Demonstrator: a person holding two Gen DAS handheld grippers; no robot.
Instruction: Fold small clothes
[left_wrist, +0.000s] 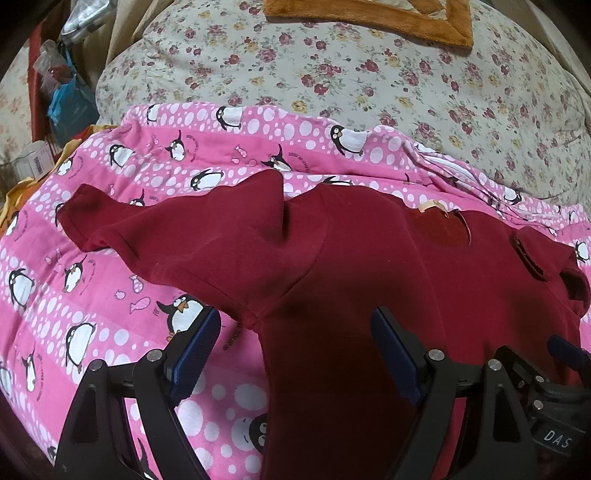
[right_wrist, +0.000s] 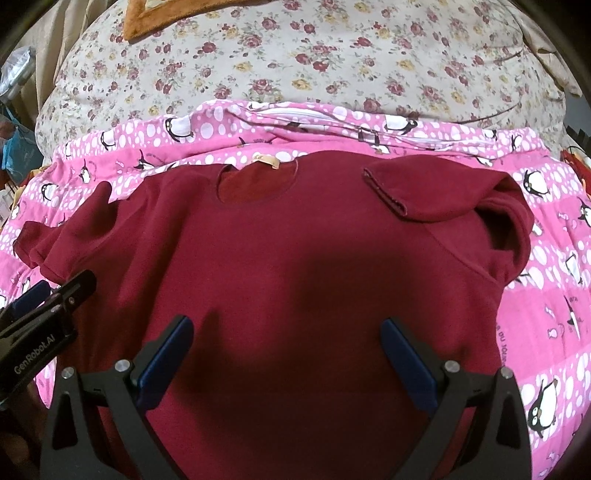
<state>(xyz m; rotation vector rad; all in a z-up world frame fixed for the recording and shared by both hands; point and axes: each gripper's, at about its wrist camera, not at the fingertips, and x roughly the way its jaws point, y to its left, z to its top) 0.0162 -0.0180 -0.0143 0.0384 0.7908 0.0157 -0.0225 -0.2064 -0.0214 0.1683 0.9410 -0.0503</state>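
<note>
With my left hand-held gripper (left_wrist: 291, 354) and right hand-held gripper (right_wrist: 288, 362) both spread above the maroon T-shirt (right_wrist: 295, 258) lying on the penguin blanket (left_wrist: 92, 295), I judged pinching the left sleeve (left_wrist: 166, 232) by its hem best.

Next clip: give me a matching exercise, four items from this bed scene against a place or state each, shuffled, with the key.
Items:
1. dark red knit shirt
2. shirt's right sleeve
3. pink penguin-print blanket
4. left gripper

Descriptions:
A. open, jaws spread
B. lies under the garment
C. folded inward over the chest
D. spread out, neckline away from the cameras

Pairs: 1-D, 2-C, 3-B, 4-A
</note>
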